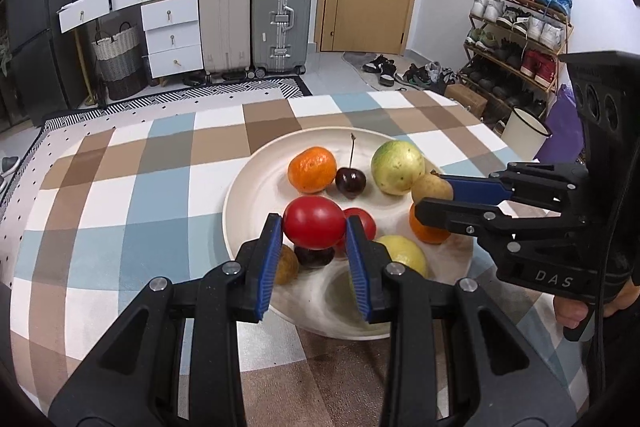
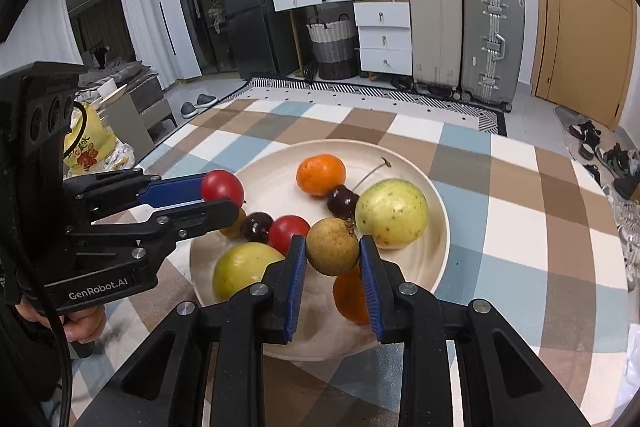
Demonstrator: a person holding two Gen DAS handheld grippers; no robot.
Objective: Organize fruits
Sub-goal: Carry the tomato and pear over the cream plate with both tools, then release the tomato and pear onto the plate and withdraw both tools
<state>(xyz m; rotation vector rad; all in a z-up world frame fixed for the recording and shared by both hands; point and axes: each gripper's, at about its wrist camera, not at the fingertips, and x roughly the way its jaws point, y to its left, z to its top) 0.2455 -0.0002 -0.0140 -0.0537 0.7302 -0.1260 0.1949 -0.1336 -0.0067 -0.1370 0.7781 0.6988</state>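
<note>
Both claws carry fruit over the round cream plate (image 1: pixel 248 187).
Left claw (image 1: pixel 314 233) grasps the glossy red tomato (image 1: pixel 314 227), right claw (image 2: pixel 332 255) the brown round longan (image 2: pixel 332 247); each likely needs a free spot, perhaps near 6 o'clock.

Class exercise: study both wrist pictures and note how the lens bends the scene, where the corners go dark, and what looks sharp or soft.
Left wrist view: checked tablecloth lines bow outward, corners black, red tomato in the left gripper sharp. Right wrist view: the door curves at the edge, corners dark too, brown fruit in the right gripper crisp, soft even light on the plate.
</note>
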